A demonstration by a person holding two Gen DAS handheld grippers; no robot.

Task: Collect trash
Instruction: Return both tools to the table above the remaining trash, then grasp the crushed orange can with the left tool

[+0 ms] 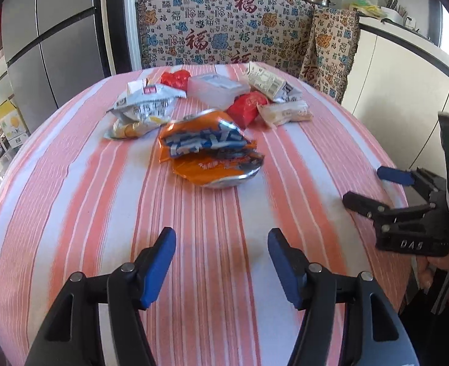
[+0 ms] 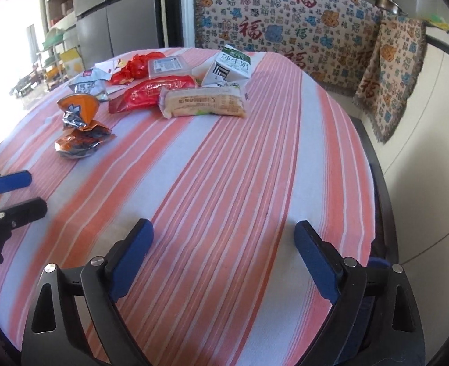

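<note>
Both your left hand-held gripper (image 1: 221, 262) and right hand-held gripper (image 2: 224, 256) hang apart and empty, so the crumpled orange wrapper (image 1: 207, 152), mid-worktop, may skid from a shallow pinch.

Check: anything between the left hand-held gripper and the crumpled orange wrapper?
Nothing visible. Only bare striped tablecloth lies between the open left hand-held gripper and the orange wrapper. The other trash sits behind the wrapper, and the right hand-held gripper is off to the side.

crumpled wrappers (image 1: 209, 149), milk carton (image 2: 229, 67), clustered on tablecloth (image 2: 224, 167)
</note>
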